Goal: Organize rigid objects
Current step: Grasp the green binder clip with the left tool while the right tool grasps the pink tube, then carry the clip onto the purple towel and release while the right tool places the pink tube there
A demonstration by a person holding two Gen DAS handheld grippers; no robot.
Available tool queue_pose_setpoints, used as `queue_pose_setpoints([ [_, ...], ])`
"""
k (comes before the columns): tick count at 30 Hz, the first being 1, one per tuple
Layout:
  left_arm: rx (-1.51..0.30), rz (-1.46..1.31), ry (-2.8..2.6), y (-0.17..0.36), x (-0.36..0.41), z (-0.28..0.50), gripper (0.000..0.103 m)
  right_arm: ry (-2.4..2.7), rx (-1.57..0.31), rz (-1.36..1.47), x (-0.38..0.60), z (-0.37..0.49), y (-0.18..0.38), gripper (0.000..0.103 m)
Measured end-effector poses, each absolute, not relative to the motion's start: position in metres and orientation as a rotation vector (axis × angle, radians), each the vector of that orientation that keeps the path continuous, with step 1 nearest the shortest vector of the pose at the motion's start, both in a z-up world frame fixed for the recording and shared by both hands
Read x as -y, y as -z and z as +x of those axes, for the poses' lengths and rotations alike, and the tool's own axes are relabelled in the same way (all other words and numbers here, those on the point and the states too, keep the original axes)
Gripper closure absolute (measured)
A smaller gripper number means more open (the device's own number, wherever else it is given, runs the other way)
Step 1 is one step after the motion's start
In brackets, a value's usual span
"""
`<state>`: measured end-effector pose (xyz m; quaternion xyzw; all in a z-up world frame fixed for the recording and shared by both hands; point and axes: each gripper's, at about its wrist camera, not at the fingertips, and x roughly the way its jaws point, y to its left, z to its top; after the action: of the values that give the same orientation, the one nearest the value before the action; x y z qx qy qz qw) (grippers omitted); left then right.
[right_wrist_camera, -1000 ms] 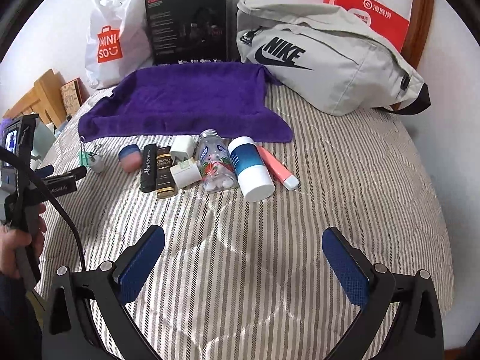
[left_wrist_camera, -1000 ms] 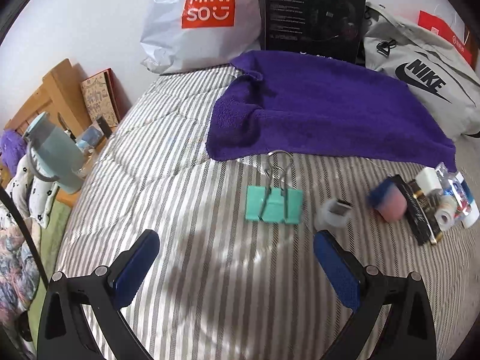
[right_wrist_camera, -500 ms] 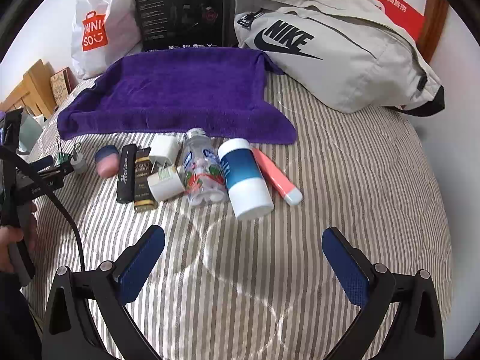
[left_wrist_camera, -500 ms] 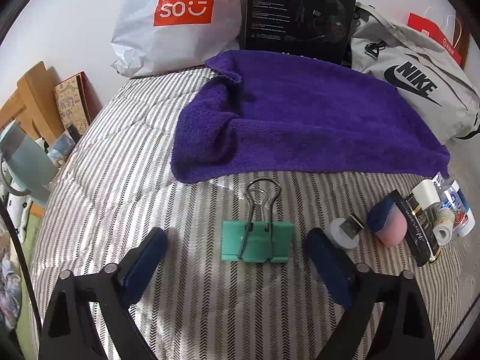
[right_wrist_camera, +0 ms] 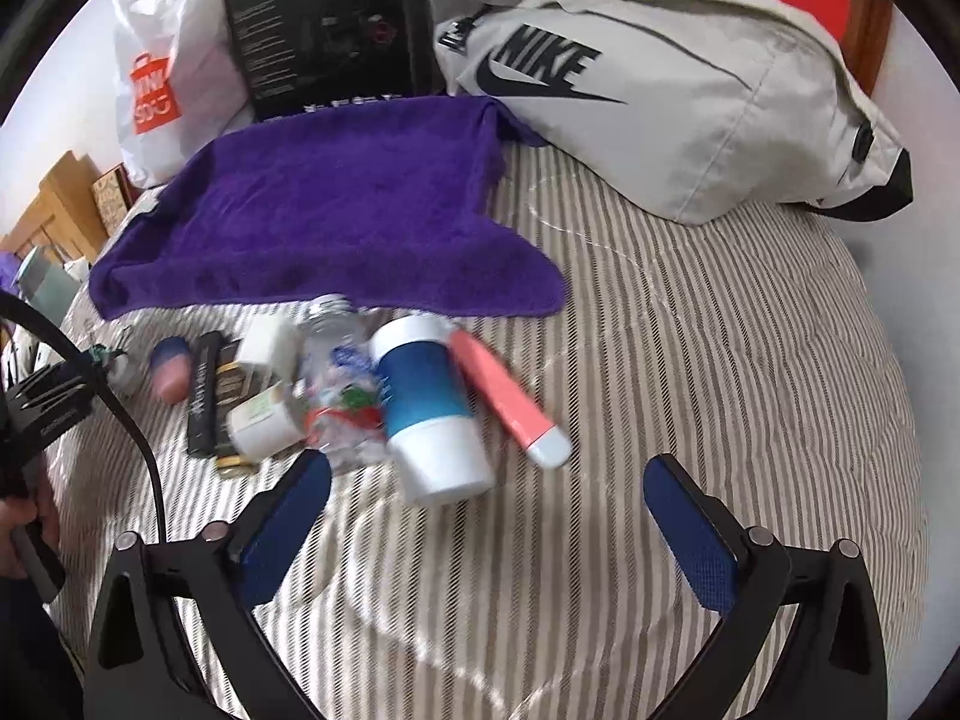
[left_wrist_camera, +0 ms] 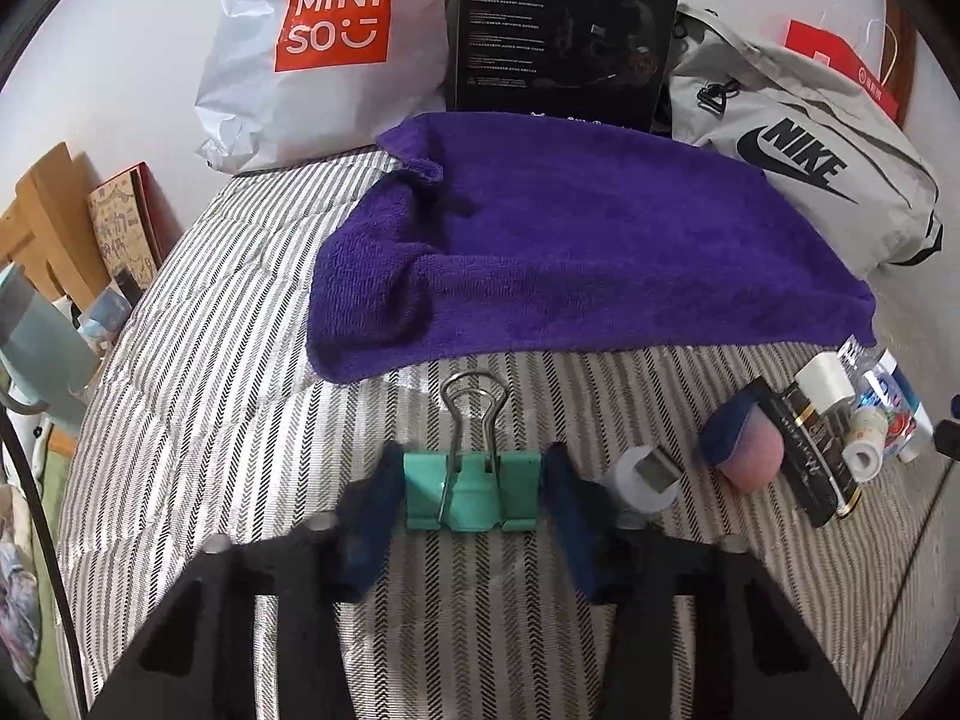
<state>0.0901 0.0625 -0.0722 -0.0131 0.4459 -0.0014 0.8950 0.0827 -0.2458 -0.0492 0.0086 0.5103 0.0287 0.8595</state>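
A green binder clip (left_wrist_camera: 471, 495) lies on the striped bed with its wire handles pointing at the purple towel (left_wrist_camera: 570, 252). My left gripper (left_wrist_camera: 472, 471) has one blue pad against each side of the clip. To its right lie a small white cap (left_wrist_camera: 645, 474), a pink and blue sponge (left_wrist_camera: 747, 450) and black tubes (left_wrist_camera: 804, 456). My right gripper (right_wrist_camera: 486, 471) is open just in front of a blue and white bottle (right_wrist_camera: 426, 402). A pink tube (right_wrist_camera: 507, 399) and a clear bottle (right_wrist_camera: 342, 378) lie either side of that bottle.
Along the wall behind the towel stand a white Miniso bag (left_wrist_camera: 324, 48), a black box (left_wrist_camera: 564, 30) and a grey Nike bag (right_wrist_camera: 678, 102). The bed's left edge drops to a bedside area with a pale mug (left_wrist_camera: 36, 348). A hand (right_wrist_camera: 24, 528) holds the left gripper.
My left gripper moved forward onto the binder clip and its fingers came together against it. My right gripper moved forward and down toward the row of bottles, still open.
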Motion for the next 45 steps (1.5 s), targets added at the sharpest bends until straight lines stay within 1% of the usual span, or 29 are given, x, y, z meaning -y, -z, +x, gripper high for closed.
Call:
queue_pose_setpoints([
  [2,-0.93,-0.026,0.001,0.072,-0.062,0.091,0.064,-0.063,-1.068,-0.007,0.247,0.088,0.052,0.003],
  [5,-0.933,-0.021,0.0,0.073,-0.061,0.091,0.064,-0.064,-1.045,-0.04,0.25,0.091,0.051,0.007],
  [10,-0.939,-0.024,-0.005,0.074,-0.062,0.092,0.064,-0.052,-1.011,-0.027,0.272,0.098,0.044,0.007],
  [13,-0.943,-0.018,-0.008,0.074,-0.061,0.093,0.064,-0.033,-1.03,-0.072,0.282,0.107,0.05,0.008],
  [15,-0.947,-0.025,-0.006,0.073,-0.062,0.094,0.064,-0.062,-1.047,-0.097,0.283,0.111,0.057,0.016],
  [19,-0.95,-0.024,-0.006,0.073,-0.062,0.094,0.064,-0.135,-1.073,-0.164,0.275,0.115,0.073,0.026],
  [20,-0.951,-0.024,-0.007,0.073,-0.062,0.095,0.064,-0.151,-1.072,-0.172,0.273,0.116,0.075,0.03],
  [23,-0.955,-0.024,-0.008,0.073,-0.062,0.095,0.064,-0.191,-1.058,-0.177,0.267,0.119,0.079,0.034],
  [25,-0.956,-0.025,-0.011,0.073,-0.062,0.096,0.064,-0.215,-1.053,-0.194,0.261,0.121,0.083,0.044],
  [26,-0.956,-0.024,-0.012,0.073,-0.062,0.096,0.064,-0.238,-1.038,-0.188,0.259,0.121,0.083,0.051],
  [28,-0.955,-0.024,-0.013,0.073,-0.062,0.096,0.064,-0.267,-1.023,-0.189,0.254,0.121,0.082,0.06],
  [29,-0.956,-0.022,-0.012,0.073,-0.062,0.096,0.064,-0.28,-1.027,-0.185,0.252,0.121,0.082,0.071],
  [30,-0.956,-0.023,-0.012,0.073,-0.062,0.096,0.064,-0.295,-1.036,-0.168,0.252,0.121,0.084,0.076],
  [33,-0.954,-0.024,-0.013,0.074,-0.062,0.095,0.064,-0.285,-1.053,-0.131,0.255,0.119,0.084,0.078],
  [35,-0.953,-0.026,-0.01,0.074,-0.062,0.095,0.064,-0.257,-1.094,-0.096,0.261,0.113,0.081,0.081],
  [37,-0.952,-0.028,-0.008,0.073,-0.062,0.094,0.064,-0.262,-1.125,-0.061,0.262,0.105,0.079,0.081],
  [41,-0.951,-0.025,-0.009,0.073,-0.063,0.094,0.064,-0.277,-1.114,-0.163,0.246,0.099,0.08,0.08],
  [45,-0.952,-0.025,-0.009,0.073,-0.062,0.094,0.064,-0.287,-1.103,-0.155,0.247,0.105,0.082,0.08],
])
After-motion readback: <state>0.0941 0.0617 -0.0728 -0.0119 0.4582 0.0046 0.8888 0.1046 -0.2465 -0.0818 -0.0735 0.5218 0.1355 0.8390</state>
